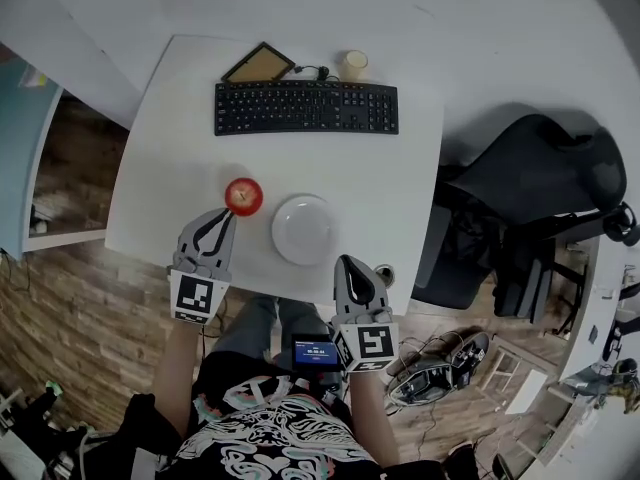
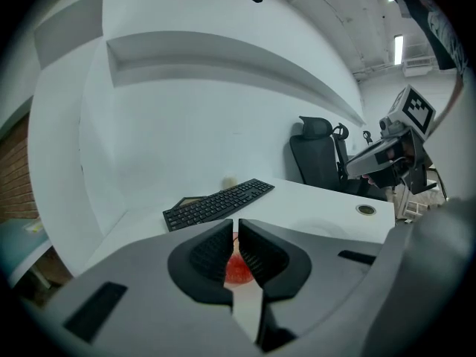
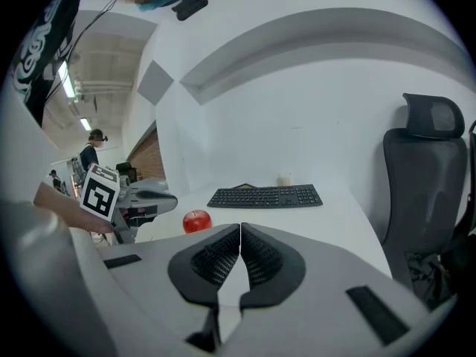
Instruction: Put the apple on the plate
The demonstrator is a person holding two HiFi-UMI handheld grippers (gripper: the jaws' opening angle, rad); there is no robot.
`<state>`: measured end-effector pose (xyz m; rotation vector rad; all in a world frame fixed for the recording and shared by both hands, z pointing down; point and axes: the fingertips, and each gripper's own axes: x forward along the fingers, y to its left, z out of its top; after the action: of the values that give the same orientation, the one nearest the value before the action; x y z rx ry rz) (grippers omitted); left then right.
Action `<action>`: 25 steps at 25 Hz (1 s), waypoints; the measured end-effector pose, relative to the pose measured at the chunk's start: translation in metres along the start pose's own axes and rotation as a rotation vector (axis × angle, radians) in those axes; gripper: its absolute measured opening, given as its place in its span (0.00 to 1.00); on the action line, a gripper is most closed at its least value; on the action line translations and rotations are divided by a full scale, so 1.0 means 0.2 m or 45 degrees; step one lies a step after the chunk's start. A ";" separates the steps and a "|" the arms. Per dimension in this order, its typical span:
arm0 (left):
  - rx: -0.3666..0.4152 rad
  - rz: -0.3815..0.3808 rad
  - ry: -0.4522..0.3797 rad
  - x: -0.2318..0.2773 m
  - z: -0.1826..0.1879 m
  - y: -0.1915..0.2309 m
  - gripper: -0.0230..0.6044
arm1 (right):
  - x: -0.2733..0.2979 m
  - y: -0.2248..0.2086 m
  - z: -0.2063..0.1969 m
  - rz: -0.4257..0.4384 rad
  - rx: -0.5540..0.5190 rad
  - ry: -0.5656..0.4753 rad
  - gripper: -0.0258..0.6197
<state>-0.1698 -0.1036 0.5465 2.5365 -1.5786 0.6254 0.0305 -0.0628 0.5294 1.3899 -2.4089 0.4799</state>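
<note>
Your left gripper (image 1: 226,215): closed, empty | apple (image 1: 243,195) just beyond its tips, centre-left | right gripper (image 1: 347,264): closed, empty, farther | plate (image 1: 303,230) right of apple

Bare table (image 1: 400,188) is left open between the keyboard (image 1: 306,107) and the apple (image 1: 243,195), with passage narrowed only by the plate (image 1: 303,229) just beside it.

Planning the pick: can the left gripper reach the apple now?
Probably yes: the left gripper points at the apple, close by, nothing between them; its shut jaws must open first.
</note>
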 end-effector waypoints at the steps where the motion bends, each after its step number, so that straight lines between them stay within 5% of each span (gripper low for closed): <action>1: 0.009 -0.003 0.008 0.01 -0.01 0.00 0.06 | 0.01 0.00 0.00 0.004 -0.003 0.005 0.09; 7: 0.016 -0.032 0.049 0.07 -0.06 0.00 0.08 | 0.04 0.01 -0.02 0.015 -0.006 0.022 0.09; 16: 0.006 -0.128 0.108 0.17 -0.10 -0.01 0.25 | 0.06 0.01 -0.06 -0.015 0.027 0.039 0.09; 25: 0.019 -0.166 0.123 0.26 -0.11 0.00 0.26 | 0.06 0.00 -0.08 -0.045 0.035 0.055 0.09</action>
<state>-0.1557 -0.1400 0.5857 2.5522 -1.3706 0.7343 0.0259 -0.0645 0.5491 1.4167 -2.3476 0.5310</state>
